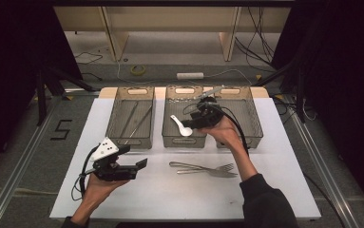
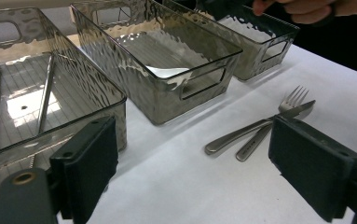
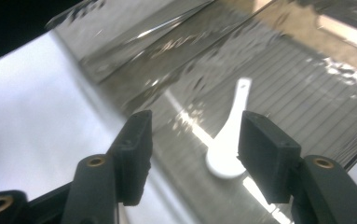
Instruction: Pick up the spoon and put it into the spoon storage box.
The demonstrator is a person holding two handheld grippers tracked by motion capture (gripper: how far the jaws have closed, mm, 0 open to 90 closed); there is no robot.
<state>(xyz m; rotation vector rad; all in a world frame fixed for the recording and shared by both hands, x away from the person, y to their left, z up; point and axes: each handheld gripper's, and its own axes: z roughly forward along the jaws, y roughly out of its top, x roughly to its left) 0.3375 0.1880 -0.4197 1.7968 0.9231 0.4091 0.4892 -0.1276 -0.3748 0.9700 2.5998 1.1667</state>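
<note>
Seen from above, a white table (image 1: 284, 190) holds three smoky clear bins side by side at its far edge. The right gripper (image 1: 196, 119) hangs over the middle bin (image 1: 172, 137), its jaws spread and holding nothing, just beside a white spoon (image 1: 181, 125) that lies inside that bin. The left gripper (image 1: 139, 167) is held above the near left part of the table, jaws apart and empty. A fork (image 1: 217, 167) and a knife (image 1: 189, 165) lie touching each other on the table, near the middle. The left bin (image 1: 115, 138) holds thin metal sticks (image 1: 134, 118). In the left gripper view, its two black jaws stand wide apart, with the fork (image 2: 290, 100) and knife (image 2: 260, 125) lying beyond them. In the right gripper view, the white spoon (image 3: 229, 140) lies on the ribbed bin floor between the parted jaws, nearer the right one.
</note>
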